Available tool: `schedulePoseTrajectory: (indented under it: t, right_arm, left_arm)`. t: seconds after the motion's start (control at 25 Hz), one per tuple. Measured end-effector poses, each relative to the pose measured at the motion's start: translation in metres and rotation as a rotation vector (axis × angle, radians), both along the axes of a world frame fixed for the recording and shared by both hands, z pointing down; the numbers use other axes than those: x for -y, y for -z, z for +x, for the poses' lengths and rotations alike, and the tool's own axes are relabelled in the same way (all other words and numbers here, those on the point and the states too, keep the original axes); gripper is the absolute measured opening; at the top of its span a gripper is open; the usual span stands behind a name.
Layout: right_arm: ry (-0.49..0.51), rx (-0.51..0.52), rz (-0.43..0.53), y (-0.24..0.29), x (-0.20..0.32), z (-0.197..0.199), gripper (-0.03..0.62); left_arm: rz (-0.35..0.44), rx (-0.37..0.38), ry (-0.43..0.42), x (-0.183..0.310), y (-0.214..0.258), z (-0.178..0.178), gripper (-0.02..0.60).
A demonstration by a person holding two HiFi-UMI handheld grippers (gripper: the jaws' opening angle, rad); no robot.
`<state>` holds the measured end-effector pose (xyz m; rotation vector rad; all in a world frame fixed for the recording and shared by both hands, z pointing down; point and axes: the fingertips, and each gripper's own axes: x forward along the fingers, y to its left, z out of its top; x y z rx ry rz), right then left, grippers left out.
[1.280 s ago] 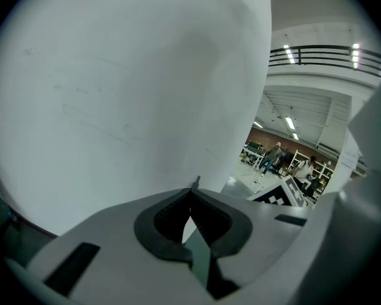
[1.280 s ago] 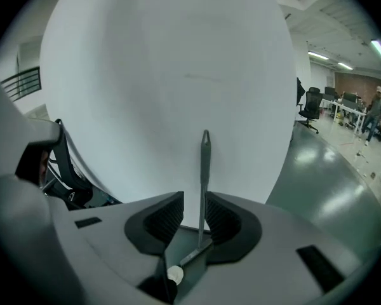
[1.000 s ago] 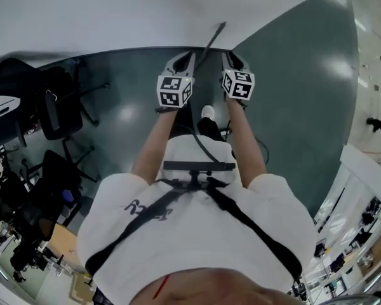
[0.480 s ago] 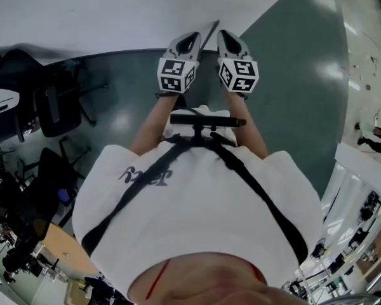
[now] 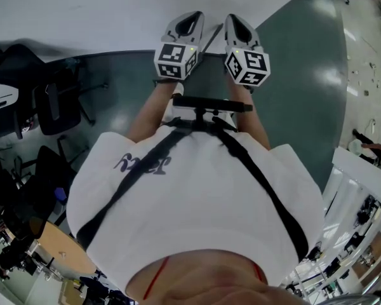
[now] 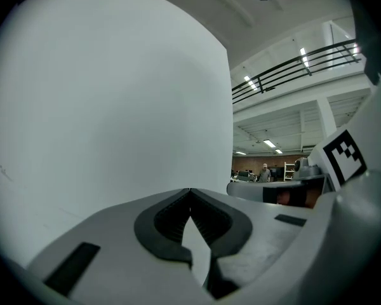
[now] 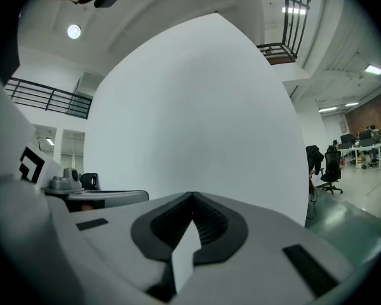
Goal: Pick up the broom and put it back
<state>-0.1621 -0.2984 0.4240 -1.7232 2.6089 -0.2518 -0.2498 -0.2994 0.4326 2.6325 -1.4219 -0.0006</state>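
Observation:
Both grippers are held up side by side in front of the person's chest and point level at a white curved wall (image 5: 114, 11). My left gripper (image 5: 189, 19) is shut, its pads meeting at the tip (image 6: 190, 190) with nothing between them. My right gripper (image 5: 236, 21) is likewise shut and empty, pads together (image 7: 192, 197). In the head view a thin pale stick (image 5: 209, 40), seemingly the broom's handle, slants between the two grippers near the wall's foot. Neither gripper holds it. The broom's head is hidden.
Dark green floor (image 5: 292, 75) runs to the right of the wall. Black office chairs (image 5: 54, 103) stand at the left, with desks beyond. A white railing (image 5: 362, 189) is at the lower right. A black harness bar (image 5: 211, 104) crosses the person's chest.
Both grippers have risen and moved closer to the white wall as the person straightened up. The stick now shows shorter between them.

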Motion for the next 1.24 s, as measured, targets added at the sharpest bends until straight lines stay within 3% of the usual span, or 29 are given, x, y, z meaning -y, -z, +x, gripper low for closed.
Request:
schedulePoseTrajectory:
  t: [0.52, 0.92, 1.24]
  right_arm:
    - [-0.048, -0.027, 0.025, 0.012, 0.021, 0.0, 0.008]
    - [-0.094, -0.027, 0.005, 0.005, 0.026, 0.01, 0.008]
    - [-0.082, -0.038, 0.014, 0.006, 0.02, 0.0, 0.008]
  left_arm:
    - [0.013, -0.013, 0.001, 0.024, 0.008, -0.016, 0.011]
    - [0.009, -0.004, -0.047, 0.024, 0.005, -0.002, 0.011]
    - [-0.008, -0.001, -0.054, 0.017, -0.002, -0.011, 0.011]
